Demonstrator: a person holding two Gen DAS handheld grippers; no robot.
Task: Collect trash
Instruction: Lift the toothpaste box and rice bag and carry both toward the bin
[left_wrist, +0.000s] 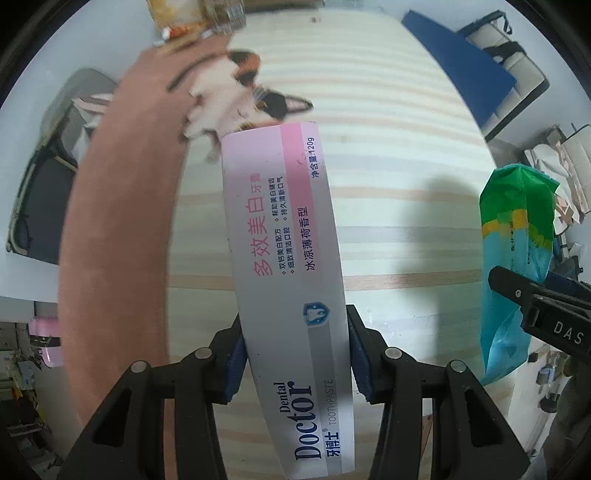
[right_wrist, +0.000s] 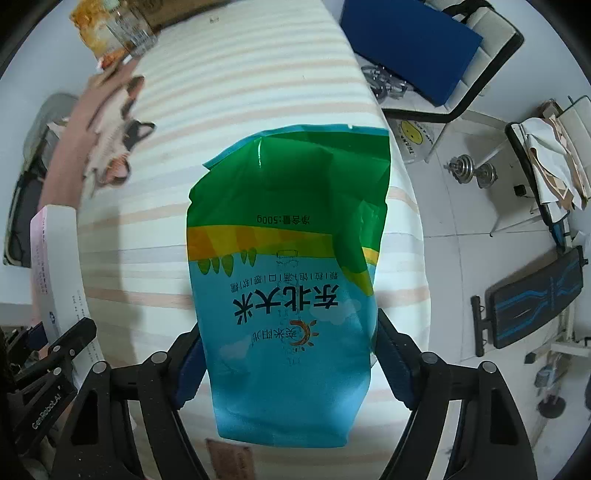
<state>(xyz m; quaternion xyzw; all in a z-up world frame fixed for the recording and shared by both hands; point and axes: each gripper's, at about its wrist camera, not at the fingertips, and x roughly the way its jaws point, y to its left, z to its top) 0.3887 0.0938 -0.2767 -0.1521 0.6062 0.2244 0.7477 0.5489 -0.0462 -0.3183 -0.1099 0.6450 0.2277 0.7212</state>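
Striped cloth covers the desk (left_wrist: 388, 229) below both of my tools. My left tool (left_wrist: 295, 354) is clamped narrow on the toothpaste box (left_wrist: 284, 266), which sticks out toward twelve o'clock. My right tool (right_wrist: 288, 354) pinches the blue-green rice bag (right_wrist: 288, 266) across its lower part, the jaws set wide. I should keep both grips firm, since the bag looks limp and could slip. More wrappers (right_wrist: 107, 33) lie at eleven o'clock.

Both views are aimed steeply down, close above the striped table (left_wrist: 388, 177); the rice bag (left_wrist: 517, 258) at 3 o'clock is shared.
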